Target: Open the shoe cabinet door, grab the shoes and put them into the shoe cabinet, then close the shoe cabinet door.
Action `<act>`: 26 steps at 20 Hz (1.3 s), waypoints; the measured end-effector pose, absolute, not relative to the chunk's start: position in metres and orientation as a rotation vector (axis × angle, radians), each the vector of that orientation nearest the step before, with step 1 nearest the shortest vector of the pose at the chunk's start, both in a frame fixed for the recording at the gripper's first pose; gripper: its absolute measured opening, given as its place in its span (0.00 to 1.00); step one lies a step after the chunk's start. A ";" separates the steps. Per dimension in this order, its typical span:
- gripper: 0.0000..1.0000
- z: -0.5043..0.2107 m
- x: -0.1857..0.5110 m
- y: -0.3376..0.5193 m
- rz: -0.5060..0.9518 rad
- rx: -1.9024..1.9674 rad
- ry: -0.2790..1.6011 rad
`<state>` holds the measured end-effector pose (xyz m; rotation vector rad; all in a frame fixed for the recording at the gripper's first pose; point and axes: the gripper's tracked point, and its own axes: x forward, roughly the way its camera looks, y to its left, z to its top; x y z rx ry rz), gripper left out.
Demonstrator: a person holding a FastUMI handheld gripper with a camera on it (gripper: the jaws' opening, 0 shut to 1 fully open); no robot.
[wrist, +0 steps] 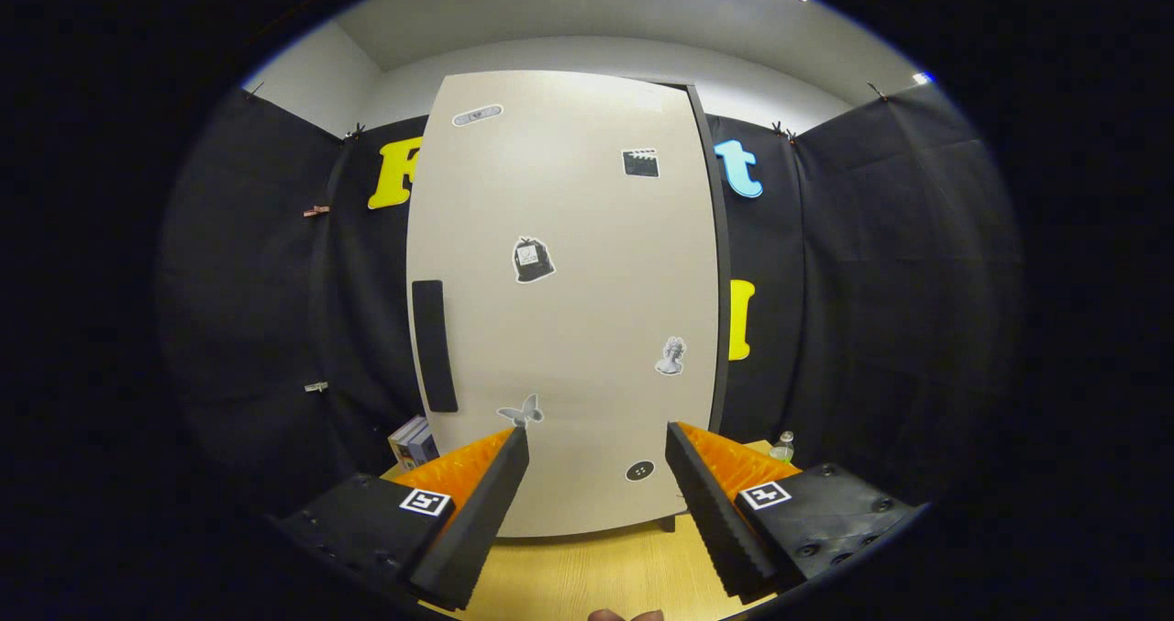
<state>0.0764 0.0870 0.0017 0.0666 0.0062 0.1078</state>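
- Facing the tall beige sticker-dotted shoe cabinet door (pixel 564 300), shut, standing on the pale wooden desk (pixel 587 571).
- Tool (pixel 596 442) released, fingers spread before the door's lower part, grasping nothing.

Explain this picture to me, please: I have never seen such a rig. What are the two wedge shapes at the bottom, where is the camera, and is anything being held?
The camera rides on a hand-held two-finger gripper and looks forward along its fingers, the two wedge shapes you see. A person carries it; there is no robot arm. The fingers stand apart with nothing between them, so nothing is held. Ahead of them stands the tall beige shoe cabinet door, closed, with a dark vertical handle near its left edge and small stickers on it. The cabinet stands on a light wooden tabletop. Beside the cabinet are some books on the left and a small clear bottle on the right.
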 end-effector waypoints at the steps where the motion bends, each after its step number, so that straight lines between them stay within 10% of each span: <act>1: 0.98 0.005 0.076 0.089 0.113 0.062 -0.003; 26: 0.98 0.019 0.060 0.084 0.117 0.012 -0.062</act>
